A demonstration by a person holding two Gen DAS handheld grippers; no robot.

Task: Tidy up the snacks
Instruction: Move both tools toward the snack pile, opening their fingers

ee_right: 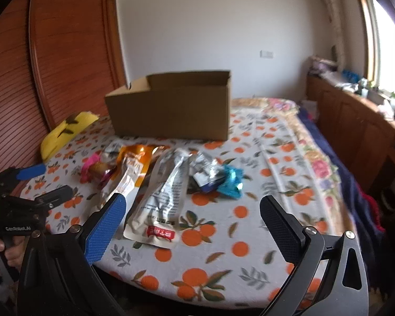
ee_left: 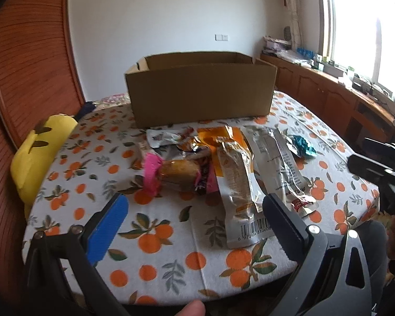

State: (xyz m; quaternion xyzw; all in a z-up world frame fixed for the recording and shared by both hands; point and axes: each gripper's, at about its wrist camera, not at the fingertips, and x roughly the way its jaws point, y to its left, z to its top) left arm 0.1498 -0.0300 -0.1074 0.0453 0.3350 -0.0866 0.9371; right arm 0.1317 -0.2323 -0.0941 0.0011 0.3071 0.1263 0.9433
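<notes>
Left gripper [ee_left: 194,212] and right gripper [ee_right: 192,214] gape wide, empty; "GenRobot.AI" on left gripper; snack packet [ee_left: 239,197] barcode "6 97354 81060"

right gripper [ee_right: 193,214] open | snack packets [ee_right: 160,184] | cardboard box [ee_right: 171,110] behind

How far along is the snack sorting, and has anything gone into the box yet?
Nothing looks packed yet. The cardboard box stands at the back of the table; its floor is hidden. Both the left hand-held gripper and the right hand-held gripper are open and hold nothing. The whole pile is left: the pink-wrapped cake, the long silver pouch, the teal packet and the others.
</notes>
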